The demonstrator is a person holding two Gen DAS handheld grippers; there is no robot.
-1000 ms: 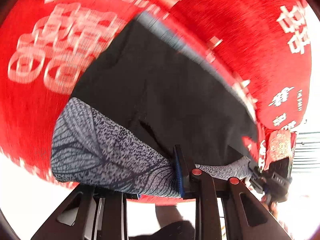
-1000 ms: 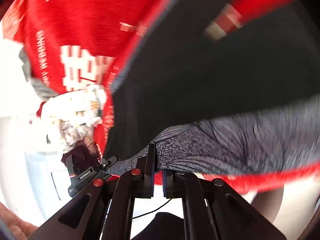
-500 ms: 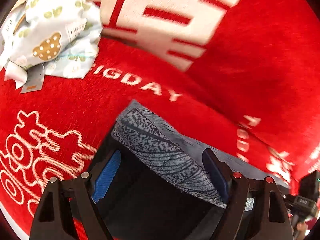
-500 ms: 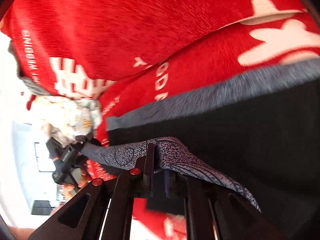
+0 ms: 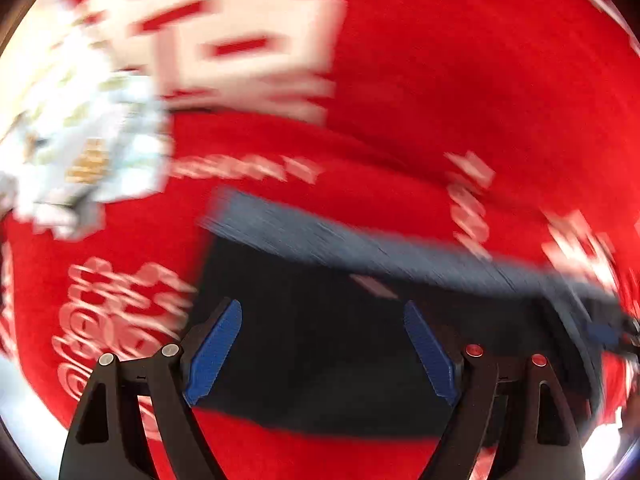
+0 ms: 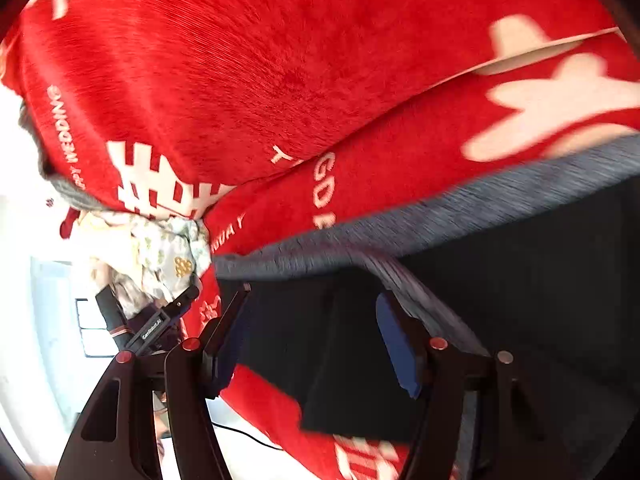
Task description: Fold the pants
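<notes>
The pants (image 5: pixel 340 320) are black with a grey waistband (image 5: pixel 360 236) and lie folded on a red blanket; they also show in the right wrist view (image 6: pixel 520 280), waistband (image 6: pixel 440 212) along the far edge. My left gripper (image 5: pixel 322 344) is open and empty over the black cloth. My right gripper (image 6: pixel 312 328) is open, and a grey patterned cuff (image 6: pixel 416 288) lies against its right finger. The left gripper (image 6: pixel 152 320) shows in the right wrist view at the left. The left wrist view is blurred by motion.
A red blanket (image 6: pixel 280 80) with white lettering covers the bed, with a red pillow (image 5: pixel 480 60) behind the pants. A crumpled pale printed cloth (image 5: pixel 80 140) lies at the left, also in the right wrist view (image 6: pixel 160 248).
Both grippers carried the grey patterned leg ends up over the black pants toward the waistband, then opened and let go: the left first, the right just now.
</notes>
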